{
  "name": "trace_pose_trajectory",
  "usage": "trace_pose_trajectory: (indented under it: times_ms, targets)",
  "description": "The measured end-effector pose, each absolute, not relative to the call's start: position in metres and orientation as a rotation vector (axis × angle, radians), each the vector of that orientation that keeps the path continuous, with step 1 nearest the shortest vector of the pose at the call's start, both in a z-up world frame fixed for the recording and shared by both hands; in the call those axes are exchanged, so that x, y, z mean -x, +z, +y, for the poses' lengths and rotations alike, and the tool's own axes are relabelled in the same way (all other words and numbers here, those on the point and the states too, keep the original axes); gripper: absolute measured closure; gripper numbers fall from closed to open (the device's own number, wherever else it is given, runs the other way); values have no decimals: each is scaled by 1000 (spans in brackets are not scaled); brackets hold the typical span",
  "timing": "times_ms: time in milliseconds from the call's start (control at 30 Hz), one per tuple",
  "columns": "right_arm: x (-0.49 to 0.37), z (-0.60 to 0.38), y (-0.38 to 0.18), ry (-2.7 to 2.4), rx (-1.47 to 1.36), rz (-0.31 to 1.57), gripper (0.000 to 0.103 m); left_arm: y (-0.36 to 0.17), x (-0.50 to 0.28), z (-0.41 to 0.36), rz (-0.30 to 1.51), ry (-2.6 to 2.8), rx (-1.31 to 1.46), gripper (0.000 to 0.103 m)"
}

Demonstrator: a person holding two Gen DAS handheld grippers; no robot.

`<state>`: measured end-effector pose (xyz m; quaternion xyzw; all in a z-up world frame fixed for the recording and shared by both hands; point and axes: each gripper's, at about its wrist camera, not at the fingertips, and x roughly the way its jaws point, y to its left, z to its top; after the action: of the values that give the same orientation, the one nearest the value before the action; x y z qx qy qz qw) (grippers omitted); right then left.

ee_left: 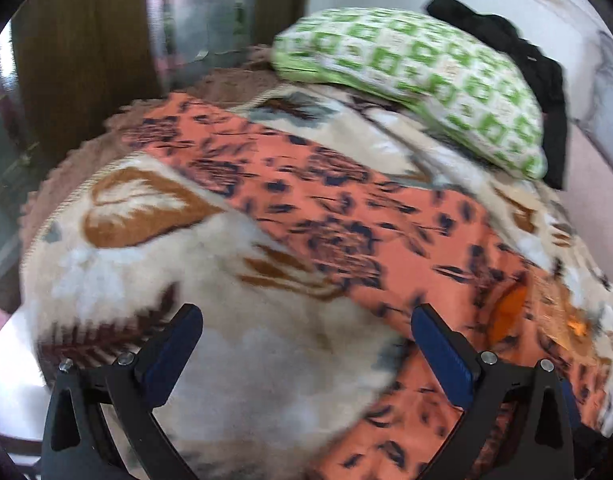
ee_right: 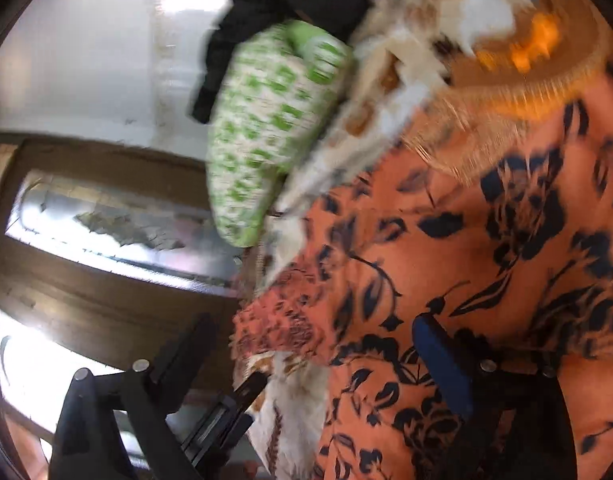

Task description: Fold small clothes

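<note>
An orange garment with a dark floral print (ee_left: 346, 208) lies spread in a long band across a cream, brown and grey patterned blanket (ee_left: 154, 264). My left gripper (ee_left: 306, 344) is open above the blanket, its right finger (ee_left: 442, 356) next to the garment's near edge. In the right wrist view the same garment (ee_right: 466, 264) fills the right side. My right gripper (ee_right: 326, 360) is open and empty, with its right finger (ee_right: 442, 364) over the cloth and its left finger (ee_right: 178, 364) off the edge. Both views are blurred.
A green and white checked pillow (ee_left: 418, 76) lies at the far side, also in the right wrist view (ee_right: 262, 136). A black cloth (ee_left: 518, 60) sits behind it. A brown wooden door and window frame (ee_right: 86, 264) stand beyond the bed edge.
</note>
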<state>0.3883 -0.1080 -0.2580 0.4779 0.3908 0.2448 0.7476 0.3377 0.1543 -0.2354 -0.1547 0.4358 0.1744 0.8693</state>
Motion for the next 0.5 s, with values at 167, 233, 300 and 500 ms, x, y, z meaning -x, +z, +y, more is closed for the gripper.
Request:
trace_pose_trajectory:
  times_ms: [167, 233, 300, 500]
  targets:
    - [-361, -167, -226, 436, -928, 785, 5, -239, -356, 100, 920, 166, 245, 0]
    - [-346, -201, -224, 356, -864, 798, 13, -239, -364, 74, 900, 135, 156, 0]
    - [-337, -227, -227, 283, -816, 824, 23, -240, -371, 55, 903, 89, 96, 7]
    - [-304, -329, -264, 98, -908, 865, 37, -258, -390, 23, 960, -49, 70, 78]
